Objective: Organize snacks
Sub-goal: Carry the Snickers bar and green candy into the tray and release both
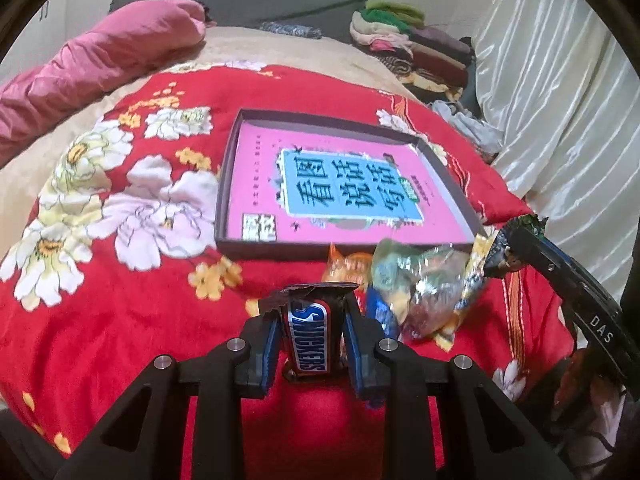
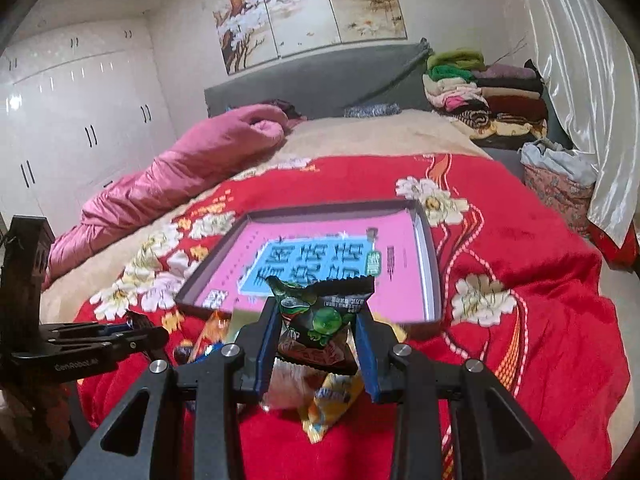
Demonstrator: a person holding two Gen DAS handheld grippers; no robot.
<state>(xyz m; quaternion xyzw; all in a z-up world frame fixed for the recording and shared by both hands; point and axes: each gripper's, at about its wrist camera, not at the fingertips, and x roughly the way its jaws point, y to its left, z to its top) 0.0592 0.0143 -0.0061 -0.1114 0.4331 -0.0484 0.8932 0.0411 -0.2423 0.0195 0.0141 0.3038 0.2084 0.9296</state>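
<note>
Box point(image 1: 228, 184), mid-frame: no snacks yet. I hold Snickers point(image 1: 307, 340) in left gripper point(image 1: 308, 344), green packet point(image 2: 320, 320) in right gripper point(image 2: 318, 344); pile point(image 1: 420, 292) remains.

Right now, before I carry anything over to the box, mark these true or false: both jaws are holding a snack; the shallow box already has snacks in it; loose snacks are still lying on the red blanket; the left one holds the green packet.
1. Both grippers hold a snack. True: the left gripper is shut on the brown Snickers bar, the right gripper on the dark packet with green candies printed on it.
2. The shallow dark box with the pink printed bottom already holds snacks. False: no snack lies in it.
3. Loose wrapped snacks lie on the red flowered blanket in front of the box. True.
4. The left gripper holds the green packet. False: it holds the Snickers bar.
</note>
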